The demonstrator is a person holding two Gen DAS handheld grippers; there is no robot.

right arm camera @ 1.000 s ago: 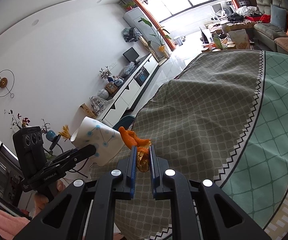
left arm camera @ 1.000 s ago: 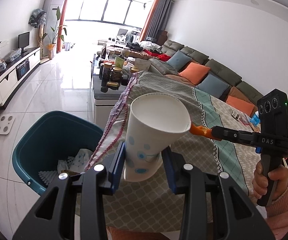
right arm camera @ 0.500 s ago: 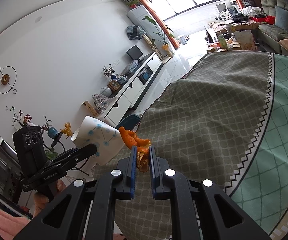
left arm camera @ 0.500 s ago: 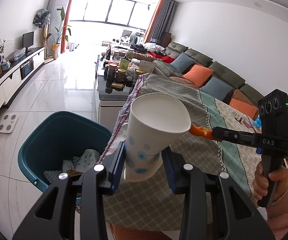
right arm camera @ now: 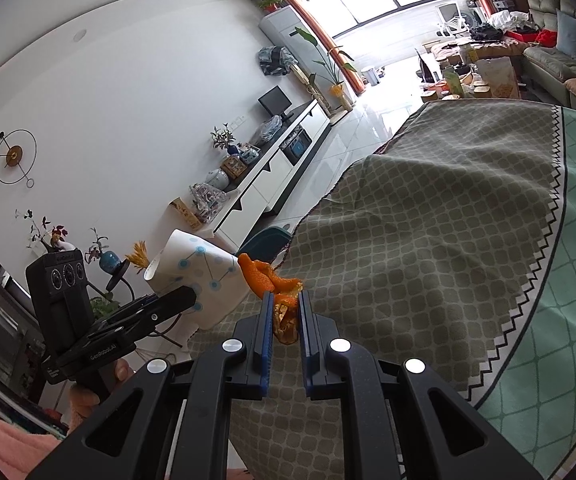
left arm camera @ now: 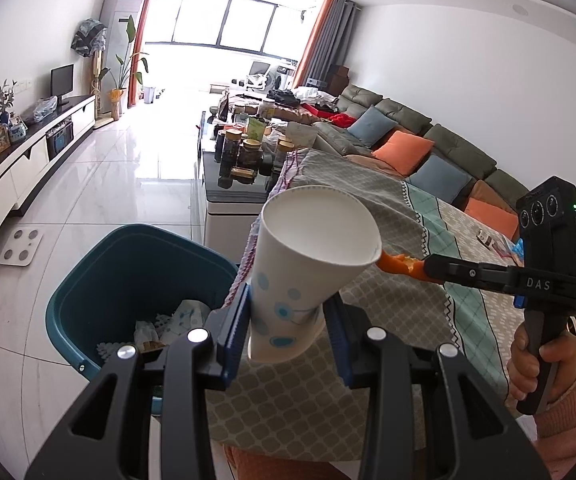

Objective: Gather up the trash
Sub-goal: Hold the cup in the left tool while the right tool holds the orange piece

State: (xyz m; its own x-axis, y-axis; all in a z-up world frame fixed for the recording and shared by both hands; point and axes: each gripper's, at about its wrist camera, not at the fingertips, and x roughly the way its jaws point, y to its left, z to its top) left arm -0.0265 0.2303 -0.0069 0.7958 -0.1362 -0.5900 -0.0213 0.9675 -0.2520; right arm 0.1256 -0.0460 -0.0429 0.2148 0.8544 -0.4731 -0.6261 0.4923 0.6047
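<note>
- Two tools, both loaded.
- Left tool (left arm camera: 288, 340) clamped on the base of a white paper cup (left arm camera: 308, 264) with blue dots; cup tilted, mouth facing away from the camera.
- Right tool (right arm camera: 284, 320) pinched tight on a piece of orange peel (right arm camera: 275, 284), peel tip just beside the cup rim.
- Both held in the air over the near edge of the cloth-covered surface (right arm camera: 428, 240).
- Teal bin (left arm camera: 127, 272) on the floor below left of the cup, crumpled white paper inside.
</note>
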